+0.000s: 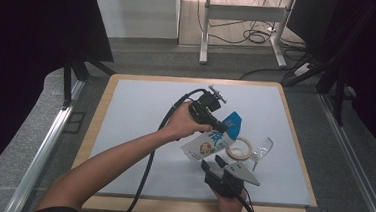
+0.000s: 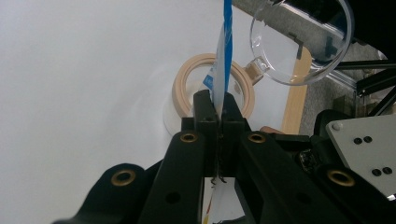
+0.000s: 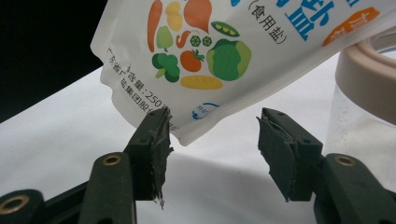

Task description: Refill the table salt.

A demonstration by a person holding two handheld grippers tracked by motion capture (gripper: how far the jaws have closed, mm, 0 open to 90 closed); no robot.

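Gripping a white printed salt pouch (image 1: 212, 140) over the counter (image 1: 140, 107).
Left tongs (image 2: 218, 109) clenched its blue top edge; right tongs (image 3: 212, 140) stood released at the pouch's six o'clock corner.

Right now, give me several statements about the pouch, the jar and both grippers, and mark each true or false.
1. The left gripper is clamped on the pouch. True.
2. The right gripper is shut on the pouch. False: its jaws stand open, with the pouch's bottom corner between them.
3. The pouch lies flat on the table. False: it hangs tilted, held up off the table.
4. A jar with a beige rim stands beside the pouch. True.
5. A clear lid sits near the jar. True.
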